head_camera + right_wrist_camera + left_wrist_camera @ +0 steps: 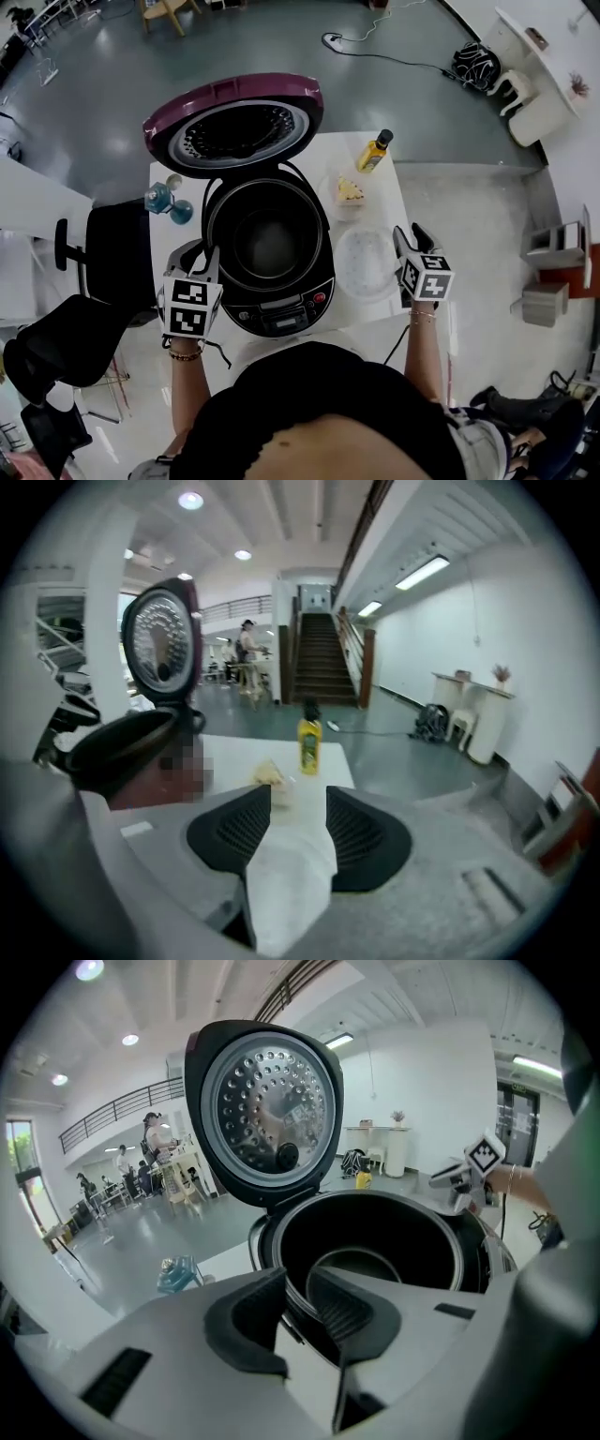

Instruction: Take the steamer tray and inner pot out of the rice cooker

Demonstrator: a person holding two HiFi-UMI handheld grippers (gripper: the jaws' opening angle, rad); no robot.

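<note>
The rice cooker (281,305) stands with its purple lid (234,122) tipped back, and the dark inner pot (267,244) sits inside it. My left gripper (208,262) is at the pot's left rim. In the left gripper view its jaws (295,1302) are nearly closed astride that rim, one pad outside and one inside the pot (375,1241). The translucent round steamer tray (366,262) lies on the white table, right of the cooker. My right gripper (409,236) hovers just right of the tray, open, with nothing between its pads (298,822).
A yellow oil bottle (375,150) and a small container with a yellow wedge of food (350,190) stand behind the tray. A blue object (167,200) sits at the table's left edge. Black office chairs (112,244) crowd the left side.
</note>
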